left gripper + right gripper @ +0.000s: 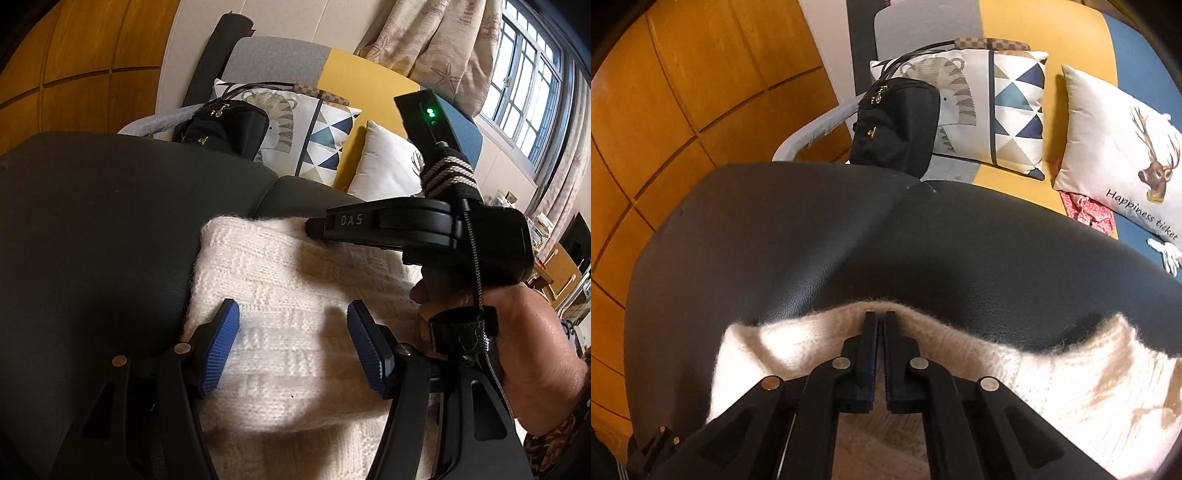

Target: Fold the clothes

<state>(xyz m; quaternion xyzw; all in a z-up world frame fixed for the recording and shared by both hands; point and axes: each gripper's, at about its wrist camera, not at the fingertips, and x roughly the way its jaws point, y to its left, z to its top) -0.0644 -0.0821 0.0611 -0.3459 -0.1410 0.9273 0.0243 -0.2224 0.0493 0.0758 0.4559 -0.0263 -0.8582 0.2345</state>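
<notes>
The left gripper (pixel 293 343) hovers low over the cream knitted sweater (pixel 295 332), its jaws standing apart with nothing between them but the knit below; whether the blue pads (pixel 221 347) touch the fabric cannot be told. The sweater lies on a black leather seat (pixel 92 221), bunched into a thick folded block toward the seat's near edge, with its left side running along the seat's bare leather.

Just beyond, the right gripper (pixel 881 321) comes in from the right, held in a person's hand (pixel 517 332). Its jaws are together, tips resting at the sweater's far edge (pixel 849 314); whether a thin fold of knit is pinched between them cannot be made out, so it counts only as closed.

The step in hand looks like finishing a fold: pressing or tidying the far edge while the left waits. The next move probably calls for the left jaws to close on the near layer, or for both to smooth the block flat, keeping the far edge square.

There is plenty of bare leather to the left and beyond the sweater for sliding it. Past the seat's far edge sit a black bag (pixel 897 125) and patterned cushions (pixel 997 110) on a sofa, well apart.
</notes>
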